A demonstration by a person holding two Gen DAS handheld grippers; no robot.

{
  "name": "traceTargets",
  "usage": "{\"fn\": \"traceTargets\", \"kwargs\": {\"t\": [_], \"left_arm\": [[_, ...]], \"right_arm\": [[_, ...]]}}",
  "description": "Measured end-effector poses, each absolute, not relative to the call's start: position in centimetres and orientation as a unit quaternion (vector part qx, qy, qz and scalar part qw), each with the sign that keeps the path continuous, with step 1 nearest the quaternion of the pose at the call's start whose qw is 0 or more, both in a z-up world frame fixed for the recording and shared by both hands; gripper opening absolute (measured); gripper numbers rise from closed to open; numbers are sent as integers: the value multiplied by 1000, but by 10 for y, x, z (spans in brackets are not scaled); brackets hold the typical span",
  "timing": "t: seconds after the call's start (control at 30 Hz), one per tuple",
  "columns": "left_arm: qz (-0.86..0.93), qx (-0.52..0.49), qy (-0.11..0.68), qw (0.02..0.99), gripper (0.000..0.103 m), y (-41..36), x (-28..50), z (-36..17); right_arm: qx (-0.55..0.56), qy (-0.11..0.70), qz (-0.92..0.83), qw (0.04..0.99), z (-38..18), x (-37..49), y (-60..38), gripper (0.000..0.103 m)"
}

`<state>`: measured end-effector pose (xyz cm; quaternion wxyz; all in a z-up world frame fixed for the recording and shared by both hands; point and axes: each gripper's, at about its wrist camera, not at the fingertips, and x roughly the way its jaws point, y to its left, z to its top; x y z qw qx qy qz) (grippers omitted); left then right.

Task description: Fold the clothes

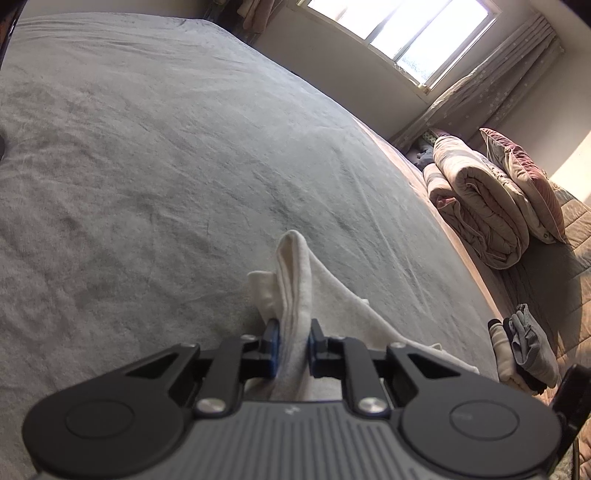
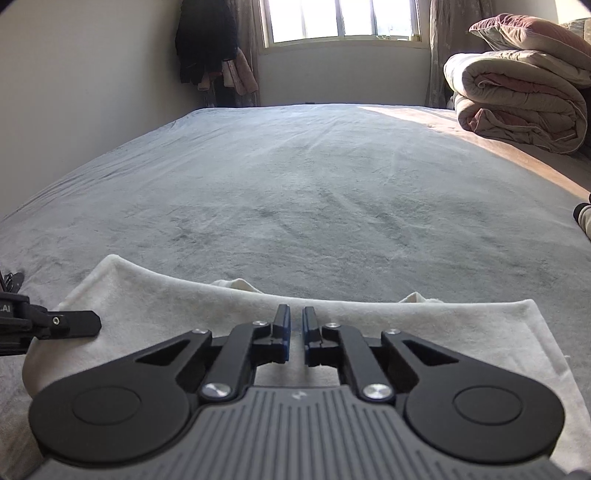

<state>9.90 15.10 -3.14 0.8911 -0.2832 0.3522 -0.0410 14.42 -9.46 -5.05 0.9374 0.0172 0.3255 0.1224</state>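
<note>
A white garment point(image 2: 369, 325) lies spread across the near part of the grey bed cover point(image 2: 295, 177). My left gripper point(image 1: 293, 326) is shut on a bunched fold of this white garment point(image 1: 295, 280) and lifts it off the bed. That gripper's finger shows at the left edge of the right wrist view point(image 2: 70, 325), on the garment's left side. My right gripper point(image 2: 296, 317) hovers over the garment's middle with its fingers nearly together and a narrow gap between them. Nothing is held in it.
A rolled quilt point(image 2: 517, 99) with a pillow point(image 2: 532, 31) on top sits at the bed's right side. A small stack of folded clothes point(image 1: 524, 350) lies by the right edge. Dark clothes point(image 2: 207, 40) hang on the far wall beside the window.
</note>
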Motion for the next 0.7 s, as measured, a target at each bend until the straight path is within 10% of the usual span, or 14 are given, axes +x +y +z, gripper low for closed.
{"fn": "traceTargets", "kwargs": {"t": [0.7], "left_arm": [[-57,-274,373,885,14,94,106,44]], "right_arm": [[101,336,173,920,-35,63,-122,12]]}}
